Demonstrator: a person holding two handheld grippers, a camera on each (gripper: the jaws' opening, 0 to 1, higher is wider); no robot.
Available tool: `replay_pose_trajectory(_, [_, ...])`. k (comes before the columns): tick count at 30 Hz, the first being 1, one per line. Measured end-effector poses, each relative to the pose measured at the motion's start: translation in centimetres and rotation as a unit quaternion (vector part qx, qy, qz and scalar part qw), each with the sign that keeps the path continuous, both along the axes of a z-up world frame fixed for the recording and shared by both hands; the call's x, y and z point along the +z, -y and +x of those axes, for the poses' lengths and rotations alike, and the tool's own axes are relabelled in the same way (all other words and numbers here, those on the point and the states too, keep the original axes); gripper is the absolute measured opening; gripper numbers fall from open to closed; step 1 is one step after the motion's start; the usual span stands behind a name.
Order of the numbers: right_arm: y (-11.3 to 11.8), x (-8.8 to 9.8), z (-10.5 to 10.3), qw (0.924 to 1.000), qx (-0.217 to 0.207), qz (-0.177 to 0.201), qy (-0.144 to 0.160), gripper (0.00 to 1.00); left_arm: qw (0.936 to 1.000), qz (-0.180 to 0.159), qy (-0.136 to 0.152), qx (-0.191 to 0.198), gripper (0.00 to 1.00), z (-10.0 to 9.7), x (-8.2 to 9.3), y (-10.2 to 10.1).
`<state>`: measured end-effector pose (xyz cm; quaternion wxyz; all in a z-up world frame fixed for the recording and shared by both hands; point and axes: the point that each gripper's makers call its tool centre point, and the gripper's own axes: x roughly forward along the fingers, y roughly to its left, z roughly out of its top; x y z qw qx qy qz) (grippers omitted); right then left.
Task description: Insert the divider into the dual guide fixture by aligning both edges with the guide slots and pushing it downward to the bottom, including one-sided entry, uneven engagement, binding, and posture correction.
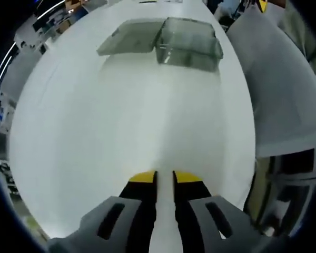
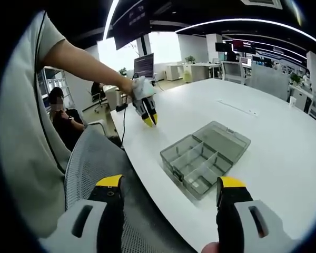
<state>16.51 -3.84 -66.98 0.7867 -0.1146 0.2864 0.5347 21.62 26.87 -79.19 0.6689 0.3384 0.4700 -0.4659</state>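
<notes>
Left gripper view: the left gripper (image 1: 165,179) hangs over the white table (image 1: 95,137) with its yellow-tipped jaws drawn almost together, a thin slit between them and nothing in it. At 12 o'clock, well apart from the jaws, lies the clear compartment box (image 1: 188,45), its hinged lid (image 1: 131,37) folded flat toward 11 o'clock.

In the right gripper view, the right gripper (image 2: 168,192) stands released, jaws spread wide and empty. The compartment box lies between the jaw tips at 12 o'clock on the table, its lid now at 1 o'clock. Thin internal dividers (image 2: 197,163) already partition the tray; whether any one is loose cannot be told. The left gripper also appears at 11 o'clock, held by the person's hand (image 2: 139,87) above the table edge. A mesh chair back (image 2: 89,163) sits at 9 o'clock.

Handling assessment:
- The divider is judged to be a thin, light plastic strip, stiff along its length but liable to flex or crack if forced while binding.
- Its surface looks smooth and probably slippery; grip should be firm but not crushing.
- Hold is advised at the middle of the top edge, leaving both ends free for the guide slots.
- The box looks light enough to slide; steadying it with the other gripper is advisable.
</notes>
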Motion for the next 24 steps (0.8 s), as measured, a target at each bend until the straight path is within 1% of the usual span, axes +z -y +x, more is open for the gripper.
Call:
replay_pose_trajectory(3, [-0.1,0.1,0.1,1.0,0.001,0.002,0.001,0.69,1.0,0.005,-0.003,-0.007,0.1,-0.7,-0.4,0.0])
replay_pose_trajectory(6, [-0.2,0.1,0.1,1.0,0.001,0.003,0.001,0.69,1.0,0.0,-0.006,-0.001,0.12,-1.2,-0.3,0.3])
replay_pose_trajectory(8, [-0.2,0.1,0.0,1.0,0.002,0.003,0.001,0.69,0.9999,-0.007,-0.009,-0.004,0.12,-1.7,-0.2,0.8])
replay_pose_trajectory(14, [0.0,-0.1,-0.3,1.0,0.001,0.004,0.0,0.69,0.9994,-0.01,-0.011,-0.031,0.14,-2.8,0.2,1.7])
replay_pose_trajectory(16, [0.0,0.0,-0.4,1.0,0.0,0.006,0.0,0.69,0.9989,-0.017,-0.012,-0.043,0.15,-3.2,0.4,2.1])
replay_pose_trajectory(19, [0.0,-0.1,-0.5,1.0,0.0,0.006,-0.001,0.69,0.9974,-0.018,-0.013,-0.068,0.17,-4.0,0.5,2.5])
replay_pose_trajectory(24, [-0.2,-0.1,-0.6,1.0,0.0,0.008,0.0,0.69,0.9957,-0.026,-0.016,-0.087,0.2,-5.1,0.8,2.9])
